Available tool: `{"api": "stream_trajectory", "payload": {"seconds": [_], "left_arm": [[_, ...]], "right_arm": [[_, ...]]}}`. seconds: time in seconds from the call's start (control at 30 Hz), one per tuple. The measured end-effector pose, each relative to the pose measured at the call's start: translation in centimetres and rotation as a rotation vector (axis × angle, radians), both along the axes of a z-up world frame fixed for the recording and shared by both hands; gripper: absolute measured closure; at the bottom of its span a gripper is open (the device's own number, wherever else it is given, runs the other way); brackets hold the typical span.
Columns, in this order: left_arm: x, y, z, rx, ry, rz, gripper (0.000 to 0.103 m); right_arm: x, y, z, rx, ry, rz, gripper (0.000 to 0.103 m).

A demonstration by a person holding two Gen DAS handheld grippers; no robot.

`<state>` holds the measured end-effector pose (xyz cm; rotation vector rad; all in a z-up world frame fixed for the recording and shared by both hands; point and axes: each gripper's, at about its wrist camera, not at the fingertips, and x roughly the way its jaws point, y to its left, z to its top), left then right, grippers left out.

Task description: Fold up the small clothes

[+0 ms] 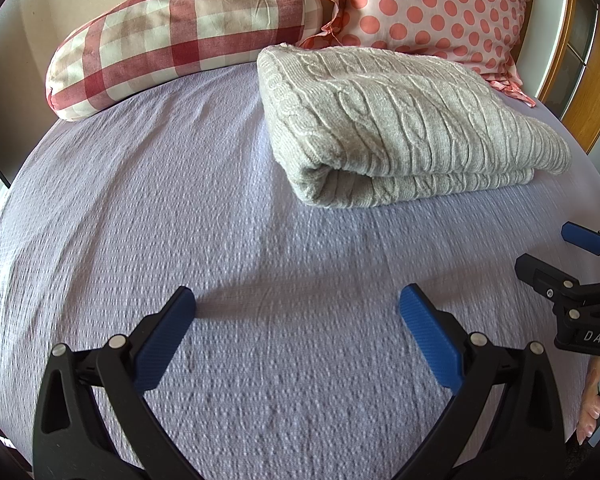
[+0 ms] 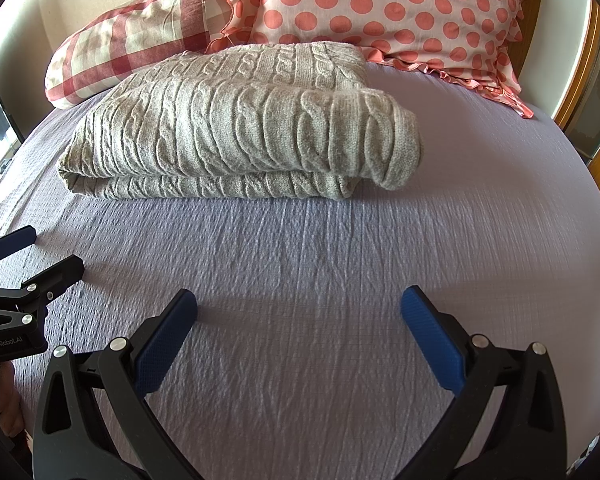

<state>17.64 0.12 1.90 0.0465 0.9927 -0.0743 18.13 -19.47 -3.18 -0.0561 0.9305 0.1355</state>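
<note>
lavender bedspread (image 1: 180, 208), textured weave, covers the whole working surface in both wrist views; light creasing is visible in the cloth ahead of each tool.

items counted:
- one grey cable-knit sweater (image 1: 400, 120), folded into a compact stack with at least two layers visible at its near edge. it lies on the bedspread towards the head of the bed, touching or just short of the pillows; contact cannot be confirmed. in the right wrist view the same sweater (image 2: 240, 128) shows a rolled, rounded fold at its right end.
- two pillows at the head of the bed: one red-and-white checked pillow (image 1: 180, 36) on the left, one white pillow with coral polka dots (image 1: 432, 4) and a ruffled edge on the right. the two sit side by side, touching.
- two grippers, each with two blue-padded fingers.

left gripper (image 1: 298, 308): jaws spread wide, nothing between them, above bare bedspread and well apart from the sweater.

right gripper (image 2: 299, 308): jaws likewise spread wide, holding nothing, over bare bedspread short of the sweater.

each tool appears at the edge of the other's view, jaws parted. wooden frame (image 1: 592, 92) is visible at the right margin.
</note>
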Motion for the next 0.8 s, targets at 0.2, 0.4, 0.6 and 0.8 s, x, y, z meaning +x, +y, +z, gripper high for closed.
{"api": "stream_trajectory", "payload": {"seconds": [0.2, 0.4, 0.6, 0.8], "left_arm": [[0.0, 0.02, 0.01, 0.001, 0.001, 0.0, 0.002], [-0.05, -0.15, 0.04, 0.001, 0.002, -0.001, 0.002], [0.04, -0.06, 0.0, 0.0, 0.001, -0.004, 0.002], [0.03, -0.08, 0.0, 0.0, 0.003, -0.003, 0.002]], "right_arm": [[0.0, 0.01, -0.01, 0.0, 0.0, 0.0, 0.001], [-0.01, 0.01, -0.01, 0.0, 0.0, 0.0, 0.001], [-0.01, 0.01, -0.01, 0.0, 0.0, -0.001, 0.001], [-0.01, 0.01, -0.01, 0.0, 0.0, -0.001, 0.001]]}}
